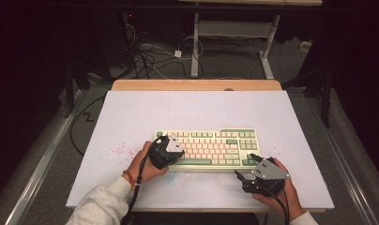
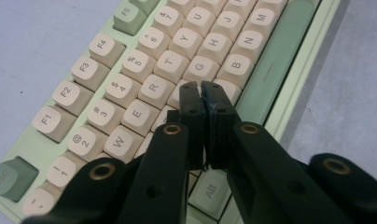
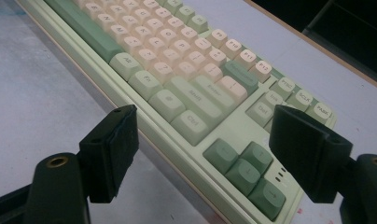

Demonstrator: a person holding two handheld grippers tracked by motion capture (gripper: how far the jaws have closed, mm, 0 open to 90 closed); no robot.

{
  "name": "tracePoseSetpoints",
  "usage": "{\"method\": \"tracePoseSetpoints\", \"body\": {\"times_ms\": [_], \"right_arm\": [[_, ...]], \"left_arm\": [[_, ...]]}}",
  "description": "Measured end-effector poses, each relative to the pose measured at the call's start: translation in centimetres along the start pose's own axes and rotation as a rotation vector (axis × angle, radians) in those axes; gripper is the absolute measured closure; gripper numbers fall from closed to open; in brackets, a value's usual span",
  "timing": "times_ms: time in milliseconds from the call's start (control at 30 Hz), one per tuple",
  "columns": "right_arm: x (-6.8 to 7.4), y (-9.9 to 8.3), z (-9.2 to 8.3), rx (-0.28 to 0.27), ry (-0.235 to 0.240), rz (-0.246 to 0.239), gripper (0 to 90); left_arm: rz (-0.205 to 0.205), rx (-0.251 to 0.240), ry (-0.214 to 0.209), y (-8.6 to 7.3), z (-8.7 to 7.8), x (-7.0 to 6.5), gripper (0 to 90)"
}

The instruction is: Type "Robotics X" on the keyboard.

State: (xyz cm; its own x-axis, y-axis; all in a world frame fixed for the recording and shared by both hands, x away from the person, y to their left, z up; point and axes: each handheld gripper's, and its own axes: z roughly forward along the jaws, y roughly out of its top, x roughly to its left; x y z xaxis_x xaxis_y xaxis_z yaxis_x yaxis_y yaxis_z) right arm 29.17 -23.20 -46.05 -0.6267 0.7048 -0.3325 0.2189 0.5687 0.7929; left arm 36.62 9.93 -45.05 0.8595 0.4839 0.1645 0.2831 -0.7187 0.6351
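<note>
keyboard (image 1: 211,146): rigid, weighty, keycaps pop loose | I'd grip case edges | left tongs (image 2: 203,93) together on keys | right tongs (image 3: 203,154) apart

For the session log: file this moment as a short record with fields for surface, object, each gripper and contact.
surface: white table
object: keyboard, cream and green keys, lying flat
left gripper: jaws shut, nothing between them, tips over the keys just left of the spacebar
right gripper: jaws open, nothing between them, at the keyboard's right end by the arrow keys
contact: cannot tell whether the left tips press a key
</note>
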Motion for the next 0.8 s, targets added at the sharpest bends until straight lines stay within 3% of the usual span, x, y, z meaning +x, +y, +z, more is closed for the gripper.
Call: {"method": "tracePoseSetpoints", "body": {"times_ms": [433,800], "right_arm": [[0.0,0.0,0.0,0.001,-0.002,-0.005,24.3],[0.0,0.0,0.0,0.004,-0.002,-0.005,24.2]], "left_arm": [[0.013,0.000,0.015,-0.4,-0.7,0.0,85.0],[-0.010,0.000,0.035,-0.9,-1.5,0.9,85.1]]}}
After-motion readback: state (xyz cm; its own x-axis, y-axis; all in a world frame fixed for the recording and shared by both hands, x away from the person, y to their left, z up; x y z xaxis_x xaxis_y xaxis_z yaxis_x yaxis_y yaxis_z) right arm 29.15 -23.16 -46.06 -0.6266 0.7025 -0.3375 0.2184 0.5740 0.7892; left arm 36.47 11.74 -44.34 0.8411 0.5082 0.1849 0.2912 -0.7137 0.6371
